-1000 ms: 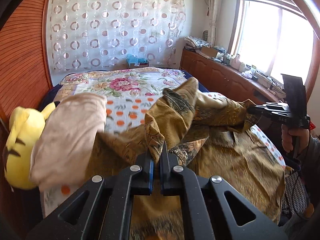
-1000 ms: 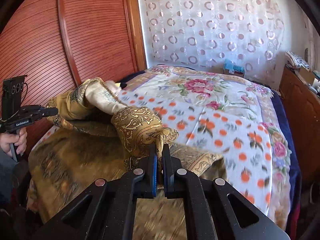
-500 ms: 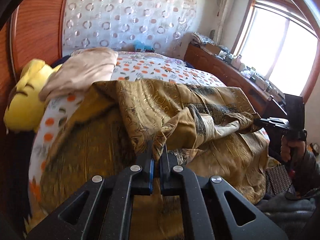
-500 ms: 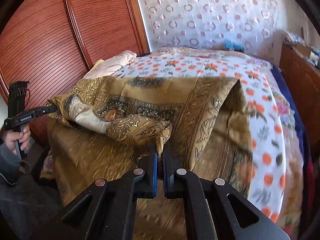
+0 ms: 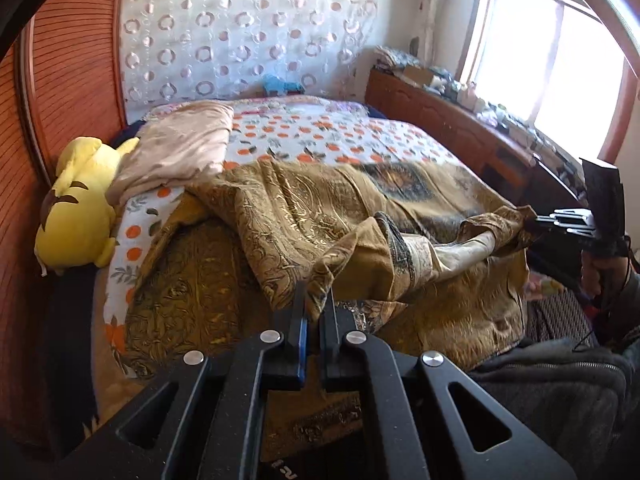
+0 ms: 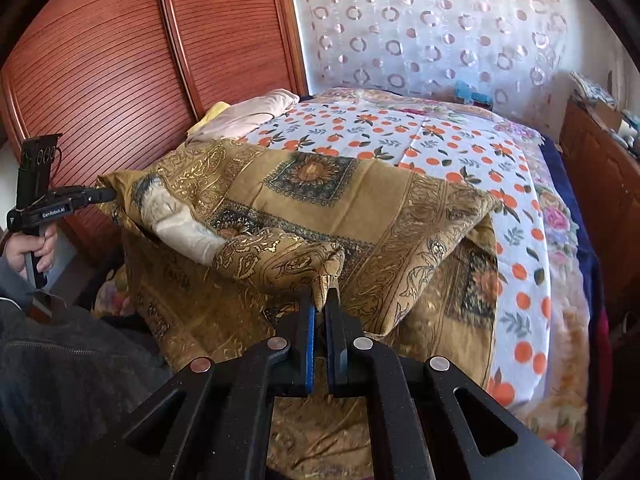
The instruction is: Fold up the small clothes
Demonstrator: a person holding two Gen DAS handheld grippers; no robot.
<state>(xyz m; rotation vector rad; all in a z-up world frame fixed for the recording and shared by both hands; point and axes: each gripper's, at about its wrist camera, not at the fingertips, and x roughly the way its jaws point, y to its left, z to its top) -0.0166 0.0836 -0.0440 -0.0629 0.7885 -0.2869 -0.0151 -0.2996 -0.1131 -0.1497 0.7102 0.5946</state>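
Note:
A gold-brown patterned garment (image 5: 312, 216) lies folded over on the bed, its near part hanging over the bed's near edge; it also shows in the right wrist view (image 6: 360, 208). My left gripper (image 5: 314, 304) is shut on one corner of its folded edge. My right gripper (image 6: 322, 300) is shut on the other corner. Each gripper shows in the other's view, the right one (image 5: 536, 222) at the far right and the left one (image 6: 105, 195) at the far left. The edge between them is stretched, with a pale lining (image 6: 188, 232) showing.
The bed has an orange-dotted sheet (image 5: 320, 136). A yellow plush toy (image 5: 76, 216) and a beige folded cloth (image 5: 180, 148) lie by the wooden headboard (image 6: 120, 60). A wooden cabinet (image 5: 460, 128) runs under the window on the right.
Both grippers pulled the garment's held edge back toward the bed's near side and lowered it. The upper layer now lies spread flat over the lower one.

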